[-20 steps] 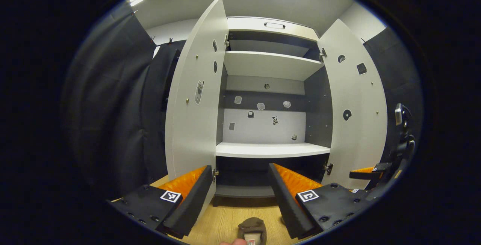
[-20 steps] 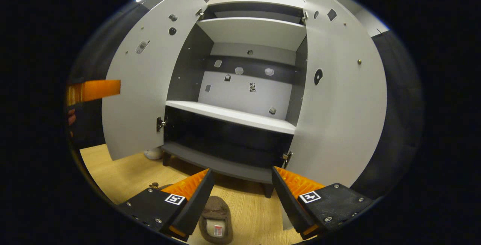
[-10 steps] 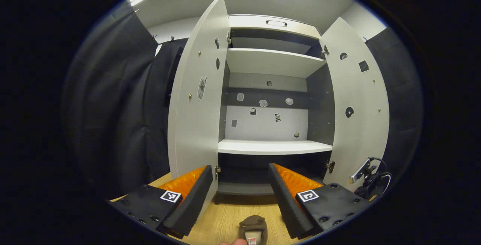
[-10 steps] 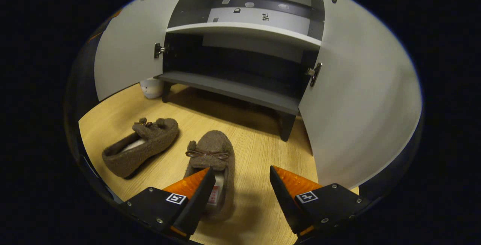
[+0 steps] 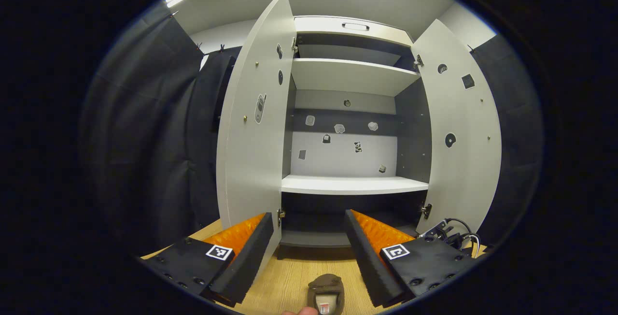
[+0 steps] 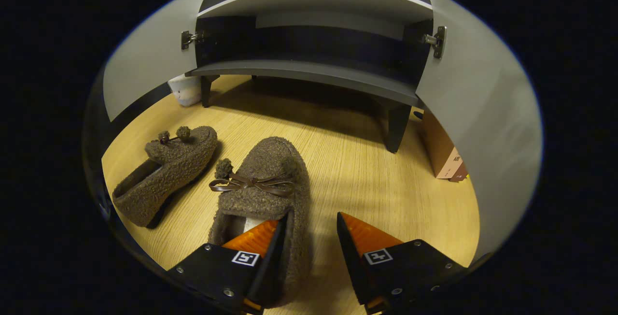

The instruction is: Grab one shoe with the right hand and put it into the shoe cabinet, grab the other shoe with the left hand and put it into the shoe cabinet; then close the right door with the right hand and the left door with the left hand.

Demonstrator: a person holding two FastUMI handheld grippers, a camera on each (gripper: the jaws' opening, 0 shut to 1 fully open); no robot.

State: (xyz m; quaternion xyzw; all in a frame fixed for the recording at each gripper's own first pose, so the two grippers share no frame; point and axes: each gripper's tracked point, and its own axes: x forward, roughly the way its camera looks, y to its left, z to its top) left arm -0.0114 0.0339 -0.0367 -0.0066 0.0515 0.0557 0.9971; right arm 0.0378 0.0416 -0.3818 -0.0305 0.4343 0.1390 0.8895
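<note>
Since the earlier frame your right gripper (image 6: 311, 228) has dropped lower and nearer, its fingers now straddling one wall of the near shoe (image 6: 263, 194). Ahead of them stands the shoe cabinet (image 6: 309, 71), both doors swung open, above the wooden floor (image 6: 357, 170). Step in hand: grasping the first shoe; its jaws are wide, one finger inside the opening, not yet pressing. Next, you likely close, then lift toward the bottom shelf. Left of them lies the other shoe (image 6: 164, 170). Your left gripper (image 5: 309, 237) hangs wide, empty.
</note>
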